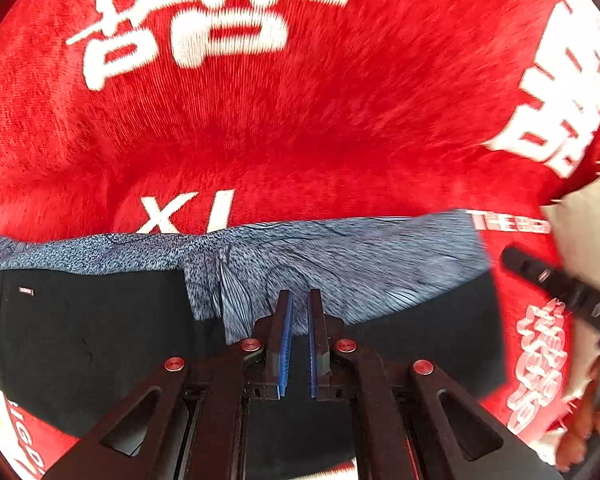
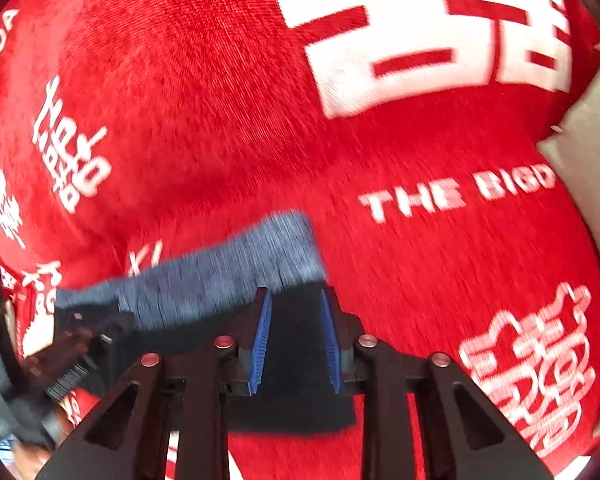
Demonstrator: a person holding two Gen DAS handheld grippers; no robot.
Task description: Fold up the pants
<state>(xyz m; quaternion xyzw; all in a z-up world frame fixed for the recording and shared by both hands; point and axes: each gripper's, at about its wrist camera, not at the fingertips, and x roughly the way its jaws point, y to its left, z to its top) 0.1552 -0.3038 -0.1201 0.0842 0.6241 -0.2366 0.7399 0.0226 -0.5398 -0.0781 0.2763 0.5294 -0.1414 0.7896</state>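
Black pants [image 1: 80, 340] lie on a red blanket, their top edge turned over so the speckled blue-grey inside [image 1: 360, 264] shows. My left gripper [image 1: 299, 294] points steeply down at that turned edge and is shut on it; creases in the cloth run in towards its blue pads. In the right wrist view my right gripper [image 2: 295, 292] stands open over the right end of the pants [image 2: 296, 360], with black cloth lying between its fingers and the pads clear of it. The blue-grey inside [image 2: 228, 276] stretches away to the left. Both views are blurred.
A red plush blanket [image 1: 300, 120] with white lettering covers the surface [image 2: 220, 120]. A pale beige cushion or cover edge [image 2: 592, 160] borders it on the right. A finger of the right gripper [image 1: 540, 272] and a hand [image 1: 580, 420] show at the left view's right edge.
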